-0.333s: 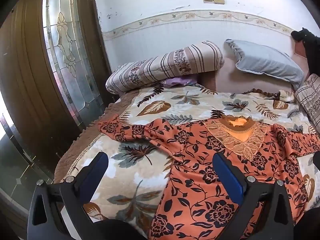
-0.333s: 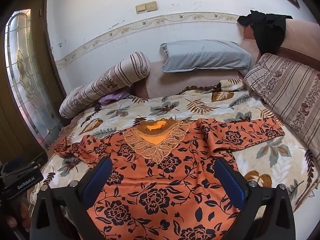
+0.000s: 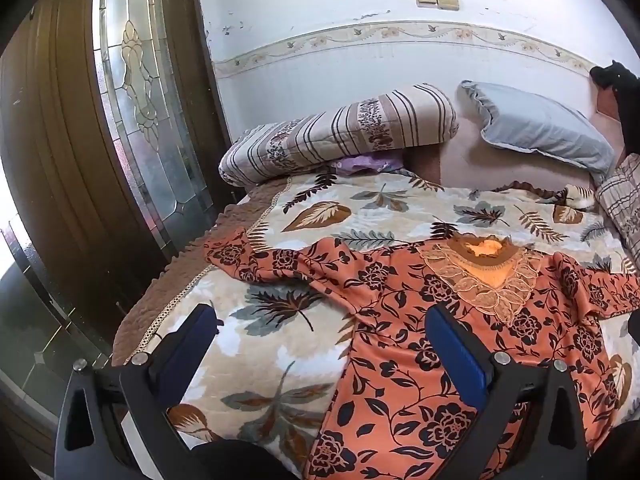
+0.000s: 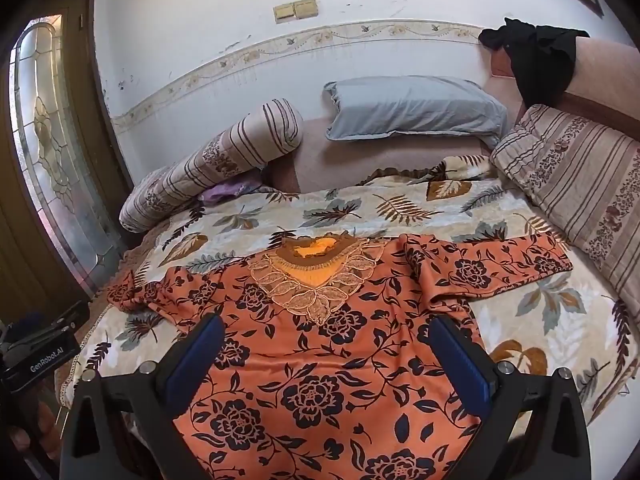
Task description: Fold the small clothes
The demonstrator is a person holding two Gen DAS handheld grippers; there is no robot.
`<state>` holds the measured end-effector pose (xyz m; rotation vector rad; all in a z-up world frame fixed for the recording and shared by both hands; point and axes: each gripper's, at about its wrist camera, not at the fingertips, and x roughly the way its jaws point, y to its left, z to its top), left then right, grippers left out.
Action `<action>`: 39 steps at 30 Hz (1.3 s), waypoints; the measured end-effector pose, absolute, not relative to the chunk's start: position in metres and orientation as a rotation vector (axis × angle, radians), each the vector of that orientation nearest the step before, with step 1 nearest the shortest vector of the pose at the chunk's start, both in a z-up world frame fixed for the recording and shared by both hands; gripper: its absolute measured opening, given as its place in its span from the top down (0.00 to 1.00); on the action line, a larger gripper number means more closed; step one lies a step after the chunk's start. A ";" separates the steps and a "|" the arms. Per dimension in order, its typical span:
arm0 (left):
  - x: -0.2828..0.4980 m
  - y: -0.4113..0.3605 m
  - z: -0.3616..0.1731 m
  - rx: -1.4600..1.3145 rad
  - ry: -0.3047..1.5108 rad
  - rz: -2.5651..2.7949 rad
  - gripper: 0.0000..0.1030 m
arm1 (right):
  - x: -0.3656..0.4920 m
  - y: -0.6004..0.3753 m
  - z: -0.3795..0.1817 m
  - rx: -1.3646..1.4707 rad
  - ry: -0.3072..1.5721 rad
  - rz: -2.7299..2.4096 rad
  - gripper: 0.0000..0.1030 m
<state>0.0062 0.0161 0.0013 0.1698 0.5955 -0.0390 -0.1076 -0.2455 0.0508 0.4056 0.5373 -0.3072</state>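
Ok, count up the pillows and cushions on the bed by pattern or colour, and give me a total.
Striped with floral bands: 2, the bolster on the left and the cushion on the right.
Plain grey-blue: 1, the pillow against the wall.
Total: 3.

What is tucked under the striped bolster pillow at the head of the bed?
A purple cloth pokes out from under the striped bolster. Most of it is covered, so its type is unclear.

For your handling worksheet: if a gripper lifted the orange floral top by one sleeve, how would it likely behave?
The top would probably droop limply, since its left sleeve already lies crumpled. It looks thin, so likely light. Its faint sheen suggests it may slide on the blanket.
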 end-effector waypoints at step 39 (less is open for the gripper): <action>0.017 0.003 -0.002 0.177 0.634 -0.048 0.00 | -0.126 -0.215 0.052 0.450 0.565 -0.327 0.00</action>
